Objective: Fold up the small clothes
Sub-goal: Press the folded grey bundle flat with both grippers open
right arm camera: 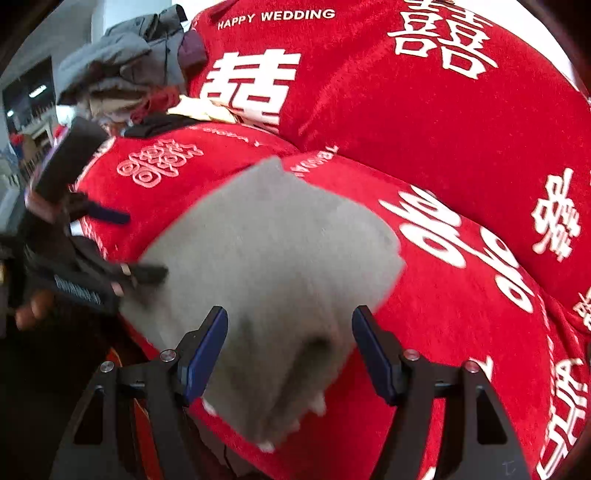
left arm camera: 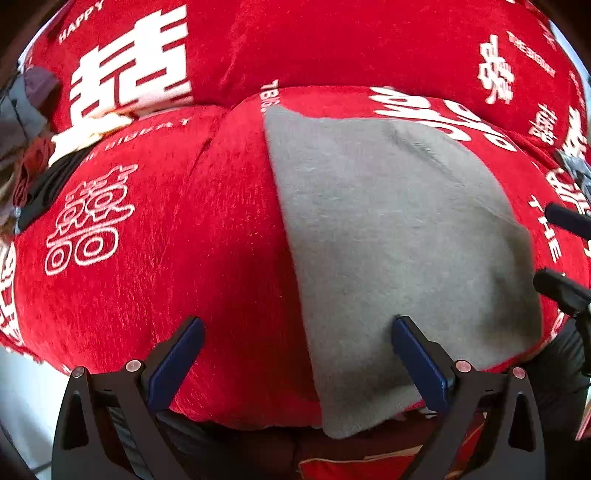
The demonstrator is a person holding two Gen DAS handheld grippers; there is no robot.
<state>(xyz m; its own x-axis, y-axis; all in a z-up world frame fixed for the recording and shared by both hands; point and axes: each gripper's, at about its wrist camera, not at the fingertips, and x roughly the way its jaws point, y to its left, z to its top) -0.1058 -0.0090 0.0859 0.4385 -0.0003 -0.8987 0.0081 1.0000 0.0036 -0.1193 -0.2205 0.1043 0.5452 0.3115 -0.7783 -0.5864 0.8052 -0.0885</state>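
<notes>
Gaping wide and empty, the left gripper (left arm camera: 297,363) and right gripper (right arm camera: 290,345) hover over the grey cloth (left arm camera: 399,251).

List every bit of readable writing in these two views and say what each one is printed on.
"HAPPY WEDDING" on the red plush sofa cover.
"HAPPY" on that cover's upper left corner.
Large white double-happiness character "囍" on the red seat cushion.
"THE" on its right edge.
Other small white lettering is upside down or blurred: unreadable.
</notes>
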